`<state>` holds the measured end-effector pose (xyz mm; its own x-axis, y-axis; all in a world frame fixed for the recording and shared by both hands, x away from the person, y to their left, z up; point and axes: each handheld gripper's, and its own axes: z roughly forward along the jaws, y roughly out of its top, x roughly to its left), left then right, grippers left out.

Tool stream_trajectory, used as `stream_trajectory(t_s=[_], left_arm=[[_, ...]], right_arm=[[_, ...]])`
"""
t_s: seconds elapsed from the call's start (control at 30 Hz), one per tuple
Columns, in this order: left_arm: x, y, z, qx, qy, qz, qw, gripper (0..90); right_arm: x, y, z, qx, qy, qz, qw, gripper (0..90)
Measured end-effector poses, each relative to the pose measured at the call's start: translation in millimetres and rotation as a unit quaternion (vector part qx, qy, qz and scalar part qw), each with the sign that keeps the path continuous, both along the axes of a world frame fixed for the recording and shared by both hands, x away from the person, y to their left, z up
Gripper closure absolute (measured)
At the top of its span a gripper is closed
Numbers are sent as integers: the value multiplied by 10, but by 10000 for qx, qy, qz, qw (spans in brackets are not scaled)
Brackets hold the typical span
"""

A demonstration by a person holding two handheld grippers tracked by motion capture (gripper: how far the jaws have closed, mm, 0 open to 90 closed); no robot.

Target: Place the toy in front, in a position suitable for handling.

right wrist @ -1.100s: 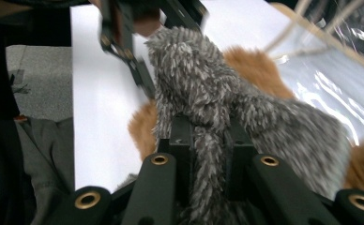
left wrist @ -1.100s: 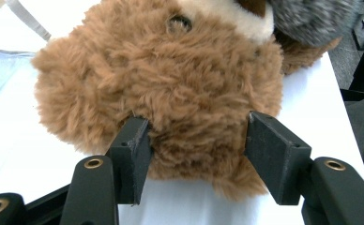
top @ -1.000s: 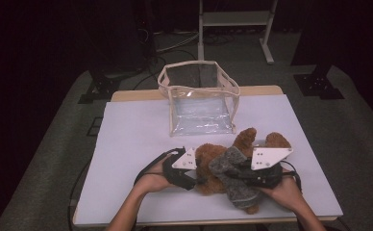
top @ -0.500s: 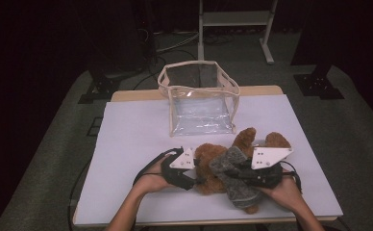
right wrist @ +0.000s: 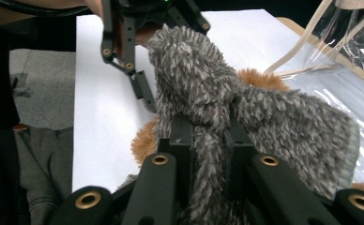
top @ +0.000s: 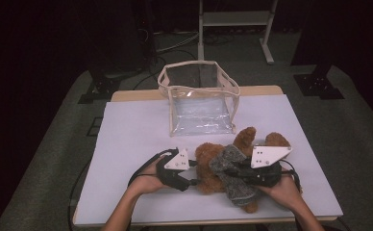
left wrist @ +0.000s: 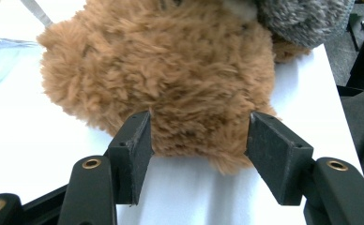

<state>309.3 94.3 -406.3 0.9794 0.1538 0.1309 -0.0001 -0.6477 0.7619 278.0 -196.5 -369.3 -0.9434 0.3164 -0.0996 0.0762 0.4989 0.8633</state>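
Brown plush toy (top: 212, 166) lying on white desk (top: 127, 144), grey cloth (top: 232, 175) draped across, left claw (top: 194, 182) and right claw (top: 229, 171) alongside; clear bag (top: 199, 103) behind.

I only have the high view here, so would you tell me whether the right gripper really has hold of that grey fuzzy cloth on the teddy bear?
Observer: Yes. In the right gripper view the right gripper has its jaws pinched shut on a fold of the grey fuzzy cloth.
Operator: Thank you. And is the left gripper squeezing the bear?
Observer: In the left gripper view the left gripper has a jaw on either side of the teddy bear, pads against the fur; a firm squeeze I cannot confirm.
Operator: Is the bear lifted at that end?
Observer: No, its fur rests on the white table cover there.
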Motion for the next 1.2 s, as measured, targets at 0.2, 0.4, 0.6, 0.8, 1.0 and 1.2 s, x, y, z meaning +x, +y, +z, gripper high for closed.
stream_trajectory(t_s=[0.2, 0.4, 0.6, 0.8, 1.0, 1.2], left_arm=[[37, -69, -78, -17, 99, -48, 9999, 427], [35, -155, -79, -99, 85, -88, 9999, 427], [50, -236, -104, -69, 132, -94, 9998, 428], [42, -292, -108, -227, 154, -242, 9993, 436], [27, -351, -80, -178, 77, -325, 9993, 415], [43, -75, -17, -130, 6, -82, 9999, 389]], right_arm=[[-39, 294, 75, -270, -271, 279, 9989, 771], [35, 187, 2, -269, -98, 211, 9994, 773], [24, 376, 74, -403, -271, 326, 9983, 772], [70, 283, -32, -537, -153, 320, 9979, 774], [64, 34, -33, -438, -89, 151, 9989, 775], [21, 282, -21, -596, -286, 242, 9975, 774]])
